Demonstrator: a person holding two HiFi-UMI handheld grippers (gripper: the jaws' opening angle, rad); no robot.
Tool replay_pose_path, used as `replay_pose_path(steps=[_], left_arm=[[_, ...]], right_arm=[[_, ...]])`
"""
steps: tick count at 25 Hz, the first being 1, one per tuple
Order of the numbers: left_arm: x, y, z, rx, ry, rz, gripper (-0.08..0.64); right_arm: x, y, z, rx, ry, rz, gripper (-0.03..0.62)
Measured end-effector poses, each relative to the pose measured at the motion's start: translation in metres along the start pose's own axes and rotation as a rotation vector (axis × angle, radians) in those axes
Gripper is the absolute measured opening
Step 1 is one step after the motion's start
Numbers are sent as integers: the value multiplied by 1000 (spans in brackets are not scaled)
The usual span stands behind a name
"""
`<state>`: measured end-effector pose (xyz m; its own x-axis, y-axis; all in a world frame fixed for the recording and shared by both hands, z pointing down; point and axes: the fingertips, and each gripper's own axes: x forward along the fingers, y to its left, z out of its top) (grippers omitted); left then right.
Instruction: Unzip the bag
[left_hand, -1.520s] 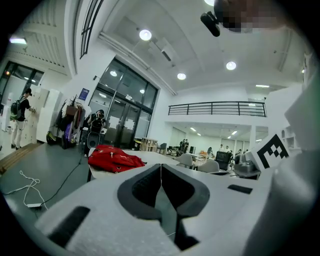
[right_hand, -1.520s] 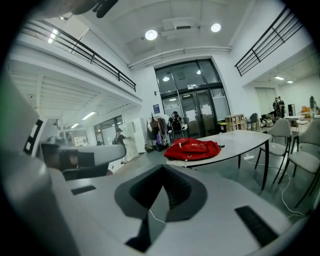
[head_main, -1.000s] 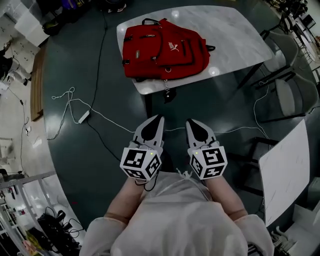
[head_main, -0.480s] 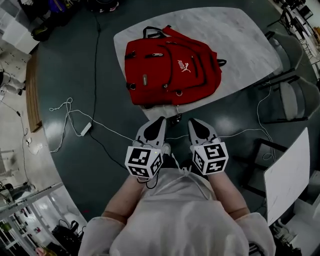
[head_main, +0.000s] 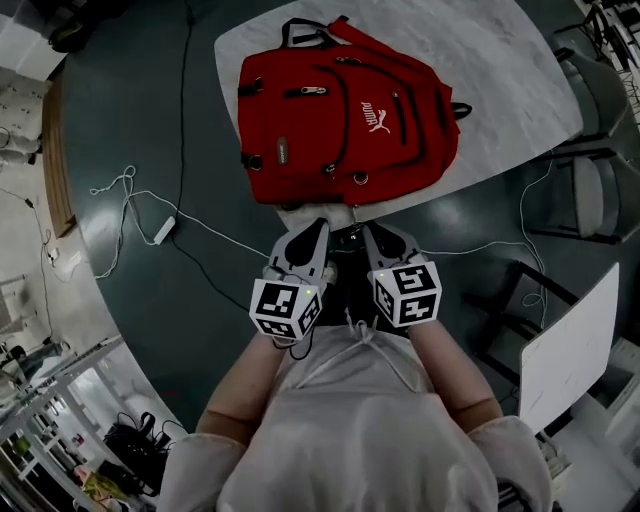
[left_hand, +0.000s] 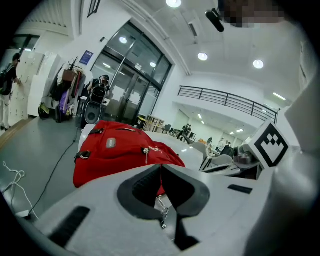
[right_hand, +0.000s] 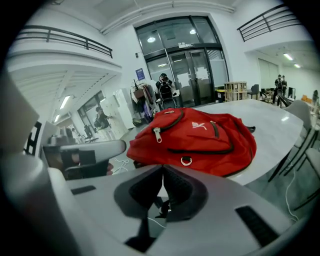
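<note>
A red backpack (head_main: 340, 110) lies flat on a white marble table (head_main: 500, 70), front side up, its zips closed as far as I can see. Both grippers hang side by side just short of the table's near edge, pointing at the bag and apart from it. My left gripper (head_main: 320, 227) is shut with nothing in it. So is my right gripper (head_main: 368, 231). The left gripper view shows the backpack (left_hand: 120, 150) beyond the shut left gripper (left_hand: 161, 167). In the right gripper view the backpack (right_hand: 200, 135) and a silver zip pull (right_hand: 157, 134) lie ahead of the right gripper (right_hand: 163, 169).
A dark strap end (head_main: 347, 236) hangs off the table edge between the two gripper tips. White cable (head_main: 150, 200) and a power strip (head_main: 165, 231) lie on the dark floor at left. Chairs (head_main: 590, 190) and a white panel (head_main: 565, 340) stand at right.
Both grippers have moved forward and down toward the table edge, and the backpack now sits closer and larger. The jaws stayed shut throughout.
</note>
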<state>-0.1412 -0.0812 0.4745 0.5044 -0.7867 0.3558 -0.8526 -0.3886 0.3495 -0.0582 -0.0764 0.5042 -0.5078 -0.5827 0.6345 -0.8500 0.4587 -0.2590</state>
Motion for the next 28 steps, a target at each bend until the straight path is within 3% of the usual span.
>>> replay_pose_path(steps=[4,10,11,13,17,23,28], left_arm=[[16,7,-19,64,20,47,21],[43,27,-39,82,68,87,21],[48,30,-41,91,70,87,21],[59,35,-49,125,76,70,21],[74,42,-65,207,129,29,21],[82,52,-78,144,184,67,21],[86,61,-91,169,273,128,21]], right_arm=[[20,-13,-13,-8,64,9,29],[53,-18,-39,-15,160,50,32],[58,-17,-44,-15,177,59,42],[66,-15,-53,-16,210,68,131],[80,-15,-65,-19,256,45,132],[88,-17,-73,2,293,24,120],[89,-24,-73,-46,317,-10,62]])
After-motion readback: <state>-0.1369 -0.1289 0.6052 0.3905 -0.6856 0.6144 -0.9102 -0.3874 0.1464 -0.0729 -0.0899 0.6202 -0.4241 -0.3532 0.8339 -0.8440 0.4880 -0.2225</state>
